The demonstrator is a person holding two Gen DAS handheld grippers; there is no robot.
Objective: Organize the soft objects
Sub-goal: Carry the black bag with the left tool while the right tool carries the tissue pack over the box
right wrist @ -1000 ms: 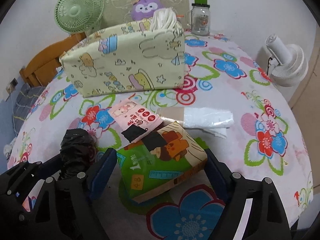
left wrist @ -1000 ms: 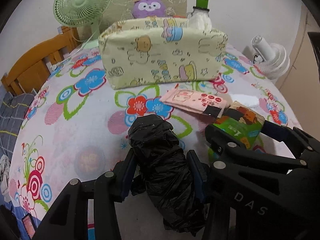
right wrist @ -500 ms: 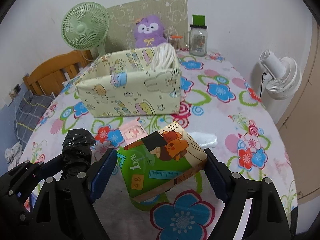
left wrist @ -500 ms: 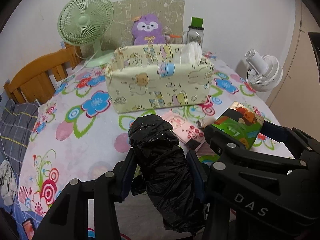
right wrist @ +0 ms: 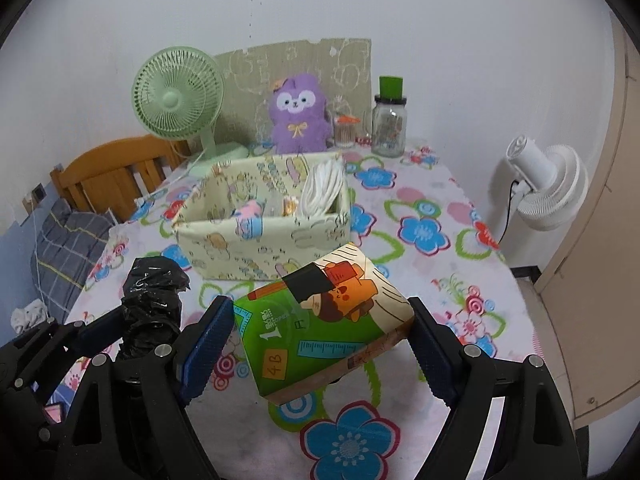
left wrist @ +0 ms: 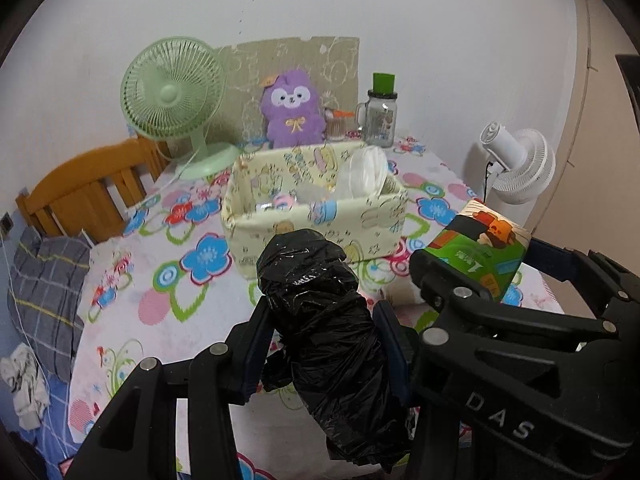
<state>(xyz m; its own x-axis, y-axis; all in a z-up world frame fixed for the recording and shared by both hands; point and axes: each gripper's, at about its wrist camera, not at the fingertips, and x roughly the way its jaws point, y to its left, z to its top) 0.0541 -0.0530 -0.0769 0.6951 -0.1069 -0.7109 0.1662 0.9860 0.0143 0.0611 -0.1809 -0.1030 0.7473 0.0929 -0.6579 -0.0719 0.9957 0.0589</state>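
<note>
My left gripper [left wrist: 324, 344] is shut on a roll of black plastic bags [left wrist: 324, 320], held above the flowered table. To its right, my right gripper [right wrist: 320, 344] is shut on a green and orange tissue pack [right wrist: 324, 320], also lifted off the cloth. The tissue pack [left wrist: 480, 248] and the black roll [right wrist: 154, 304] each show in the other wrist view. Ahead stands a pale yellow cartoon-print fabric box [left wrist: 316, 208], open on top, with a white bundle [right wrist: 324, 192] and small items inside.
Behind the fabric box [right wrist: 260, 232] stand a green desk fan [right wrist: 180, 96], a purple plush toy [right wrist: 298, 116], a glass jar with a green lid [right wrist: 390, 124] and a cardboard panel. A white fan [right wrist: 548, 184] is off the table's right edge. A wooden chair back [left wrist: 88, 196] is at left.
Both grippers have risen with their loads, so the table and the box look lower and farther. The box's inside has come into view. The pink packet and white bag on the cloth have dropped from sight.
</note>
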